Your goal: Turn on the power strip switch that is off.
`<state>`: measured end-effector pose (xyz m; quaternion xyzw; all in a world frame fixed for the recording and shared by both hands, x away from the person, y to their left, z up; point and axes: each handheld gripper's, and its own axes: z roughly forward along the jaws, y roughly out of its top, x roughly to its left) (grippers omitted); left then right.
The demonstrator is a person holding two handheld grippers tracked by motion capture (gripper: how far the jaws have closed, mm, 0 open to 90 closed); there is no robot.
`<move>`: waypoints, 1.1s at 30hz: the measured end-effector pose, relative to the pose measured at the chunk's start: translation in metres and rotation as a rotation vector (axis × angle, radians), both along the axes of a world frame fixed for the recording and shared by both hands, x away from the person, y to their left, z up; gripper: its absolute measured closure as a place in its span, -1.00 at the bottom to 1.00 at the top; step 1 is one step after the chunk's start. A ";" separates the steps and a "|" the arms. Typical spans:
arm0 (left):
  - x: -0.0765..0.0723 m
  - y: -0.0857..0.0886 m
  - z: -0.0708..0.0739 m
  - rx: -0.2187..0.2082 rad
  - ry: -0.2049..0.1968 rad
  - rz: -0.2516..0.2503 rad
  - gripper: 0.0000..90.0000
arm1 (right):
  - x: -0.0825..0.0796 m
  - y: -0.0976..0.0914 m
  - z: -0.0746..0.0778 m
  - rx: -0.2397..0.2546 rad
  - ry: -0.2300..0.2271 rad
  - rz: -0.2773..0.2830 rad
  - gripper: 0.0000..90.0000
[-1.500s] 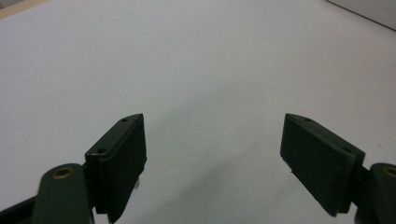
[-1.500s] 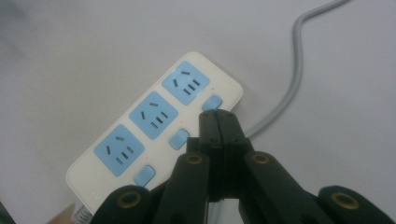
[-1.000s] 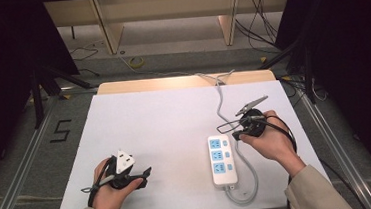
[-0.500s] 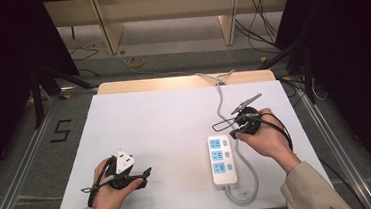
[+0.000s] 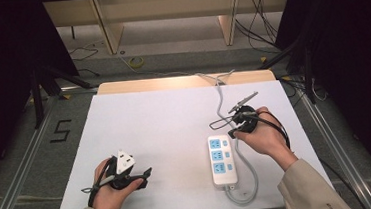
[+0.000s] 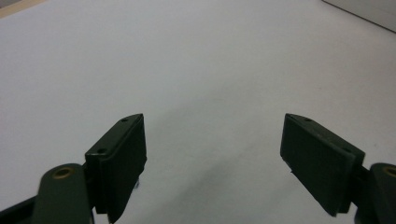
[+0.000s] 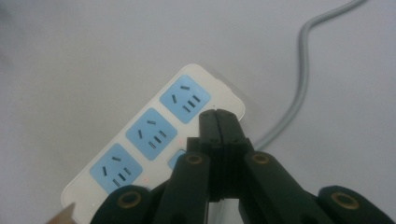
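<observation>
The bench (image 5: pixel 165 131) top looks matt white and smooth, with a bare wood strip (image 5: pixel 181 81) along its upper edge. The power strip (image 7: pixel 154 140) is glossy white plastic; both grippers' jaws are matt black.

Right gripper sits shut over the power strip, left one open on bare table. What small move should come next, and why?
Probably lower the right gripper onto the white power strip with blue sockets: its jaws are pressed shut above the strip's edge, near a small blue button, suited to pressing rather than grasping. The left gripper hovers open over the white table.
</observation>
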<state>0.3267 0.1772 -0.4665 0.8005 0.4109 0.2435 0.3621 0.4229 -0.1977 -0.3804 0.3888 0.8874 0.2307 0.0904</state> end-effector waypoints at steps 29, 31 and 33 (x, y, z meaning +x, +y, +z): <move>0.000 -0.002 -0.001 0.005 0.001 -0.009 -0.50 | 0.012 0.012 -0.002 -0.030 0.047 -0.006 1.00; -0.001 -0.002 -0.001 0.001 0.002 -0.008 -0.50 | 0.013 0.012 -0.002 -0.031 0.050 -0.002 1.00; 0.000 -0.003 -0.001 0.000 0.001 -0.009 -0.50 | 0.013 0.013 -0.002 -0.036 0.054 -0.005 1.00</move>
